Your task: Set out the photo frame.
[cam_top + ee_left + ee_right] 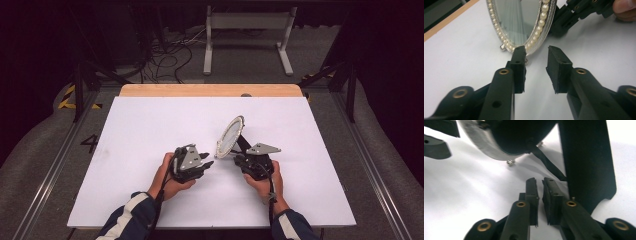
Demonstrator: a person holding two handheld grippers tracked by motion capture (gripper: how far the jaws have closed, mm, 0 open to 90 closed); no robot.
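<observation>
An oval mirror [231, 136] with a pearl-beaded rim stands tilted on the white table [150, 130], propped by a black easel stand [243, 142]. My left gripper [207, 164] lies in front of the mirror [521, 22]. In the left gripper view the left gripper [537, 53] is open, nothing between its jaws, its left fingertip [520, 51] right at the rim's lower edge. My right gripper [240, 154] sits behind the mirror's dark back [506, 137]. The right gripper's [539, 182] jaws stand a narrow slit apart, open, beside the stand [586, 157] and its black strap [549, 165].
A wooden strip [210, 90] borders the table's far edge. Beyond it on the floor stand a white metal frame [247, 30] and tangled cables [165, 55]. A hand [624, 10] holds the right gripper close behind the mirror.
</observation>
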